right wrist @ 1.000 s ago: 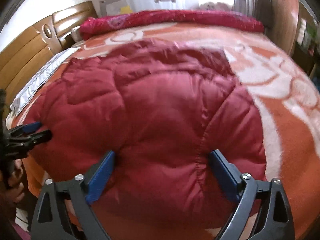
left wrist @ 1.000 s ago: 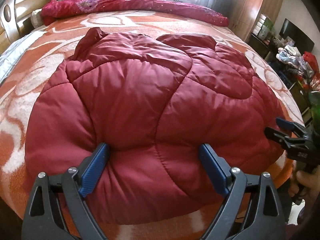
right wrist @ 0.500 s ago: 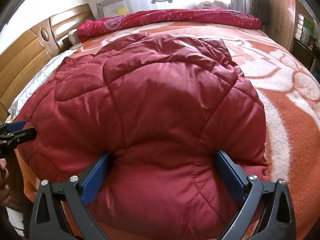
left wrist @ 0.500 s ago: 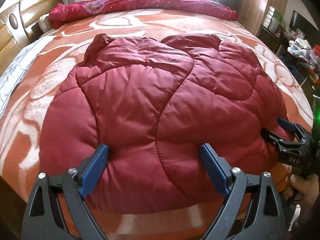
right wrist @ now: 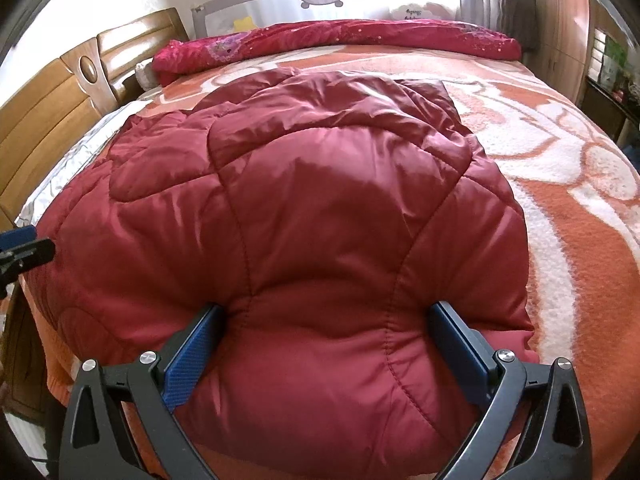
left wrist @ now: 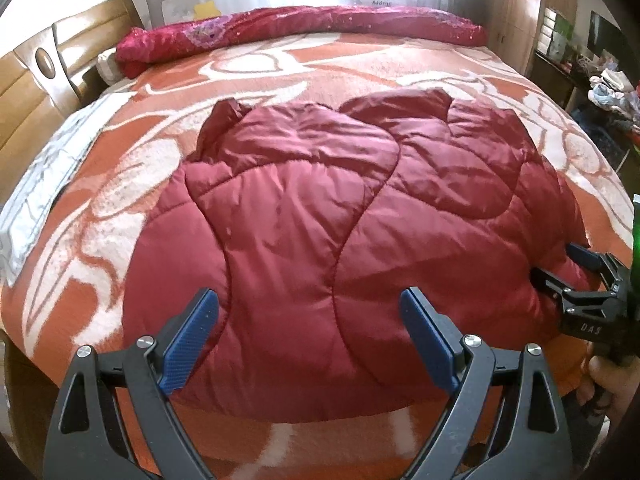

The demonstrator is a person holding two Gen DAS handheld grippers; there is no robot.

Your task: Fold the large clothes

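The coat [left wrist: 340,248], a padded dark red garment, lay across the near half of the bed [left wrist: 340,76], its hem bulging over the bed's near edge and its far end reaching about mid-bed. It appeared already doubled, a layer lying over the body; the exact fold could not be confirmed.

The left gripper [left wrist: 310,344] stood with jaws wide at the near edge; the hem lay between and beyond its pads, and no clamp on cloth was visible. The right gripper [right wrist: 326,354] also stood wide, with a thick roll of hem bulging between its pads and touching both, uncompressed. In the left view it sat at the coat's right near corner, held by a hand [left wrist: 608,380].

Judgement: the step in hand was seating both grips on the near hem before carrying it over. To do it well, each gripper should be pushed deep enough to take every layer, then closed firmly, since slick padded fabric is likely to slip. Both should lift together and level, travelling toward the far end, so the fold lands square.

A red quilt [left wrist: 304,26] lay along the far edge, well apart. The headboard [right wrist: 52,108] stood at the left edge.
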